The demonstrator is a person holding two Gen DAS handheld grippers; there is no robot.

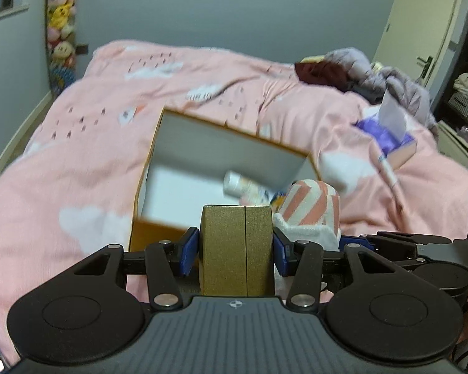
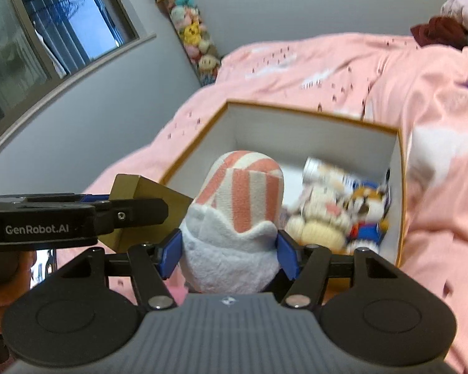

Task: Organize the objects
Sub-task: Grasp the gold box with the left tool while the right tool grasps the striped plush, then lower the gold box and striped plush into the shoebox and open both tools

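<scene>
My left gripper (image 1: 236, 249) is shut on a gold box (image 1: 236, 249), held above the near rim of an open brown cardboard box (image 1: 202, 124) on the pink bed. My right gripper (image 2: 229, 249) is shut on a pink-and-white striped plush (image 2: 237, 218), held over the same box (image 2: 296, 109); the plush also shows in the left wrist view (image 1: 309, 208). Inside the box lie a white bottle (image 1: 237, 184) and plush toys (image 2: 343, 212). The left gripper with the gold box (image 2: 146, 193) shows at the left of the right wrist view.
A pink duvet (image 1: 78, 155) covers the bed. A purple tissue pack (image 1: 387, 131) and a pile of clothes (image 1: 374, 74) lie at the right. Plush toys (image 2: 193, 37) hang on the wall by the window. A door (image 1: 421, 31) stands at the far right.
</scene>
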